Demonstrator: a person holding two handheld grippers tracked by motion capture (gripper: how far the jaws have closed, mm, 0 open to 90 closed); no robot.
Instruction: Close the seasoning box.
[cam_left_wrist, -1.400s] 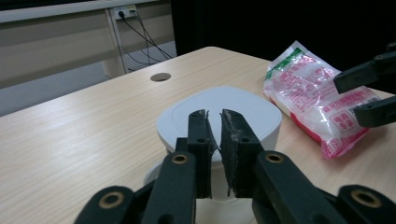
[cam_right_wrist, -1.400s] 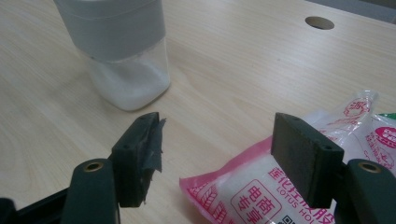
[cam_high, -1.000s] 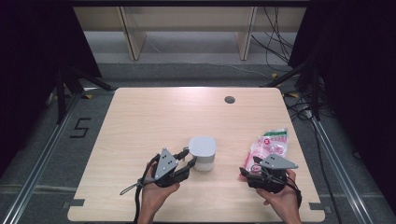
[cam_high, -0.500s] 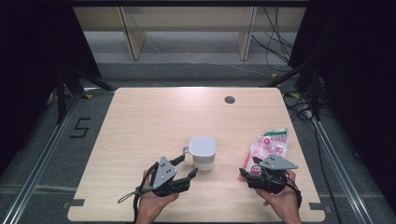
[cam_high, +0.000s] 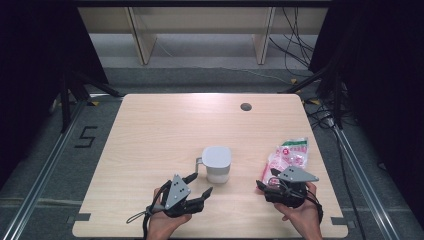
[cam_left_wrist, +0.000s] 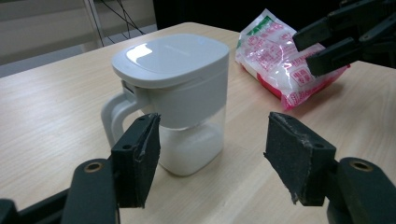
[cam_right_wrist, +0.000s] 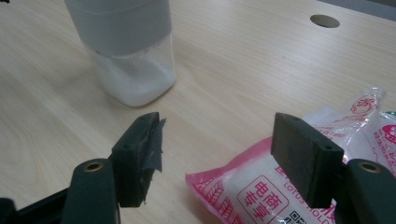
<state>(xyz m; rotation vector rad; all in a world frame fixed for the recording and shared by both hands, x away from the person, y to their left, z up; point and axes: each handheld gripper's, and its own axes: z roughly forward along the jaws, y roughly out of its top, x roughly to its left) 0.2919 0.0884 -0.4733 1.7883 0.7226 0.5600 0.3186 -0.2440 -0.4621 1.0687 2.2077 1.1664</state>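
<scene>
A white lidded jug (cam_high: 216, 162) with white powder in its clear lower part stands at the table's middle front, its handle (cam_high: 199, 162) to the left. My left gripper (cam_high: 200, 184) sits just in front of it. Its jaws have just been opening, and in the left gripper view (cam_left_wrist: 215, 158) nothing is between them, with the jug (cam_left_wrist: 173, 93) a little beyond. A pink and white bag (cam_high: 290, 152) lies at the right. My right gripper (cam_high: 267, 179) is open at the bag's near end. The bag (cam_right_wrist: 261, 186) lies under its right jaw, and the pads press on nothing.
The wooden table (cam_high: 165, 125) has a round cable hole (cam_high: 245, 106) at the back right. Its front edge runs close under both hands. In the left gripper view the other gripper (cam_left_wrist: 327, 42) hangs over the bag (cam_left_wrist: 275, 60). Floor rails and cables flank the table.
My left gripper has let go at the jug's handle, opened wide and drawn back toward the front edge. The jug and the right gripper have stayed put.
</scene>
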